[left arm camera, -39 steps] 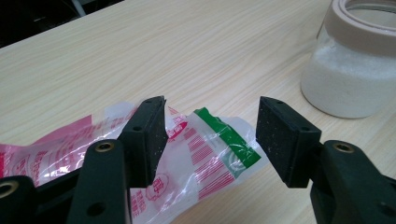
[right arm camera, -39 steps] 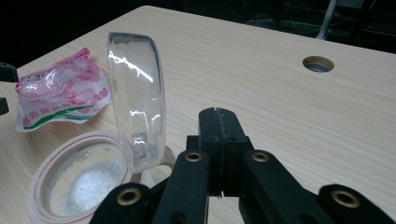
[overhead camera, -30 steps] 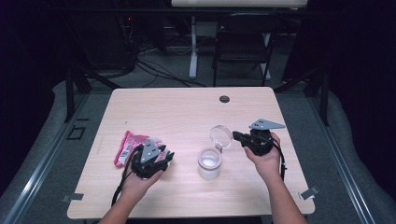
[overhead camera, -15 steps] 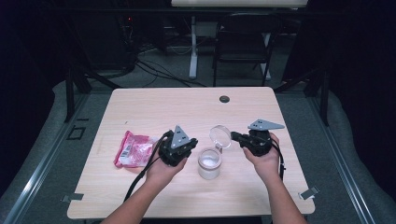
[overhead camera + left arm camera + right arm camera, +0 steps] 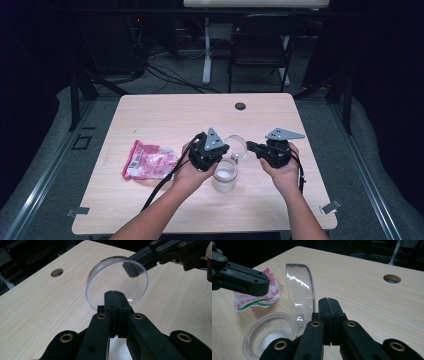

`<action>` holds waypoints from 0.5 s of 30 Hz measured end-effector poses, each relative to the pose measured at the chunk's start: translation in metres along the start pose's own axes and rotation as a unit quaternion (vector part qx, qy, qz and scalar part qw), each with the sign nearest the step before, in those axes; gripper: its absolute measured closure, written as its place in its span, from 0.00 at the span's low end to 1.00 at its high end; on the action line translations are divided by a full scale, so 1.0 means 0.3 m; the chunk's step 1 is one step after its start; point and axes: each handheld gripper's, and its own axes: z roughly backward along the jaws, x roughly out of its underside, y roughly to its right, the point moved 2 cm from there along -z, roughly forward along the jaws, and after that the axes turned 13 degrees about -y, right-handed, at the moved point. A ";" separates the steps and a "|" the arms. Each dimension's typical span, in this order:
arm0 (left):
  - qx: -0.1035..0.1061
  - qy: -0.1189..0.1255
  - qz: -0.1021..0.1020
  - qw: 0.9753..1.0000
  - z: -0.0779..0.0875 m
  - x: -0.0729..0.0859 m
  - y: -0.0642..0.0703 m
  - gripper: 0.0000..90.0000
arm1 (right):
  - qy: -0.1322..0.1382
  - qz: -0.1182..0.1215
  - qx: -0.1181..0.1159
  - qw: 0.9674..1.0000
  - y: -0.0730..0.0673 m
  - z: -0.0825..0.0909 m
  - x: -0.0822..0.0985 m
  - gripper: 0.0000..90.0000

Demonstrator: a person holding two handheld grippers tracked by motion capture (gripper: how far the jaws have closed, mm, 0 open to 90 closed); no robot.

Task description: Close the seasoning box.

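The clear round lid (image 5: 113, 280) stood on edge, glassy and see-through, over the open jar (image 5: 224, 176) of white grains near the table's (image 5: 165, 112) front edge. The right gripper (image 5: 254, 147) pinched its rim. The left gripper (image 5: 115, 296) had just closed on nothing, just beside it. A pink packet (image 5: 148, 161) lay toward the left edge.

Left gripper (image 5: 225, 150) held above table centre, jaws just closed, pads pressed flat together, nothing between them, tips toward 2 o'clock. Right gripper (image 5: 251, 146) at 3 o'clock of it, jaws clamped, tips toward 9 o'clock. Both forearms enter from 6 o'clock.
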 end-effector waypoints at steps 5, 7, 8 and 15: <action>0.001 -0.005 -0.002 1.000 -0.008 -0.006 0.000 1.00 | 0.001 0.003 -0.001 1.000 -0.009 0.003 -0.001 1.00; 0.001 -0.005 -0.001 1.000 -0.008 -0.005 -0.002 1.00 | 0.004 0.004 -0.005 1.000 -0.014 0.001 -0.002 1.00; 0.001 -0.005 -0.001 1.000 -0.007 -0.005 -0.002 1.00 | 0.001 0.006 -0.005 1.000 -0.017 0.001 -0.003 1.00; 0.000 -0.004 0.001 1.000 0.007 0.006 -0.004 1.00 | -0.002 0.017 -0.011 1.000 -0.038 -0.005 -0.006 1.00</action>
